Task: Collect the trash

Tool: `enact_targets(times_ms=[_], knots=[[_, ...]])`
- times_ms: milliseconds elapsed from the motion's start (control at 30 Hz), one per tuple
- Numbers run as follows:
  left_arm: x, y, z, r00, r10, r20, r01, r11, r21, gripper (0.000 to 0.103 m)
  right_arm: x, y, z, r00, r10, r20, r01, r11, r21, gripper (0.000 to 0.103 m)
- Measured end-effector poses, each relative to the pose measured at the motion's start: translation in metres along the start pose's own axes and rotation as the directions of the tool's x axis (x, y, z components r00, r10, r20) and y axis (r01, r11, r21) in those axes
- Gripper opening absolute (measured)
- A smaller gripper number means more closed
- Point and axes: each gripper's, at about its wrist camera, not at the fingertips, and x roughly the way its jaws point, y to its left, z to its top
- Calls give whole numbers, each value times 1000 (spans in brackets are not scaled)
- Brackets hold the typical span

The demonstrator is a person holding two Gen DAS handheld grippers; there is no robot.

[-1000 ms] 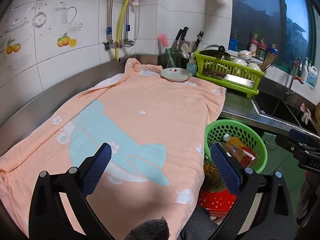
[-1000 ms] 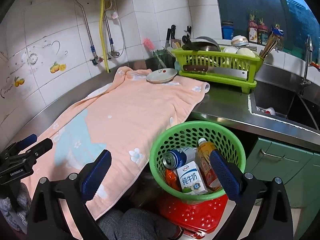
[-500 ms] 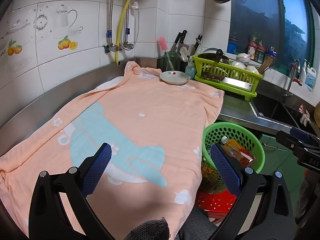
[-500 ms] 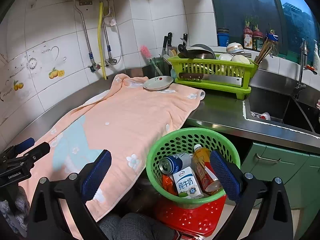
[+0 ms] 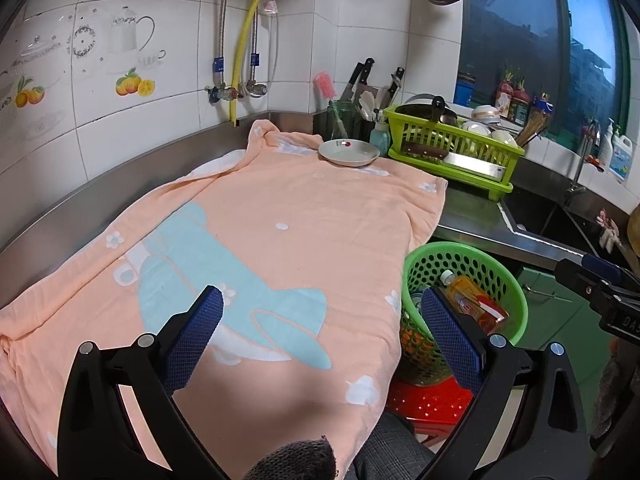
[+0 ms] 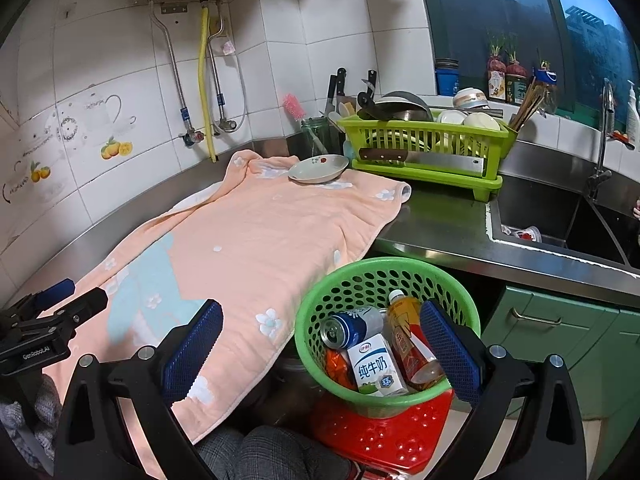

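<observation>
Trash (image 6: 372,354) fills basket (image 6: 360,276) between right gripper's (image 6: 320,344) spread fingers (image 6: 448,350).

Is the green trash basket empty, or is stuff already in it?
Not empty. The green basket holds a blue can, a milk carton, a drink bottle and an orange wrapper.

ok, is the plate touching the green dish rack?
Apart. Right wrist view shows a strip of towel between the plate and the dish rack.

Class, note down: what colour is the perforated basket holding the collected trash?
Bright green basket, seen best in the right wrist view.
</observation>
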Motion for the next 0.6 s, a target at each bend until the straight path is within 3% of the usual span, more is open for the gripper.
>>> enact_targets(times_ms=[600], knots=[[3, -2, -1, 1000, -13, -9, 13, 1000, 2, 98, 7, 1, -4, 1000, 8, -14, -8, 1000, 3, 96]])
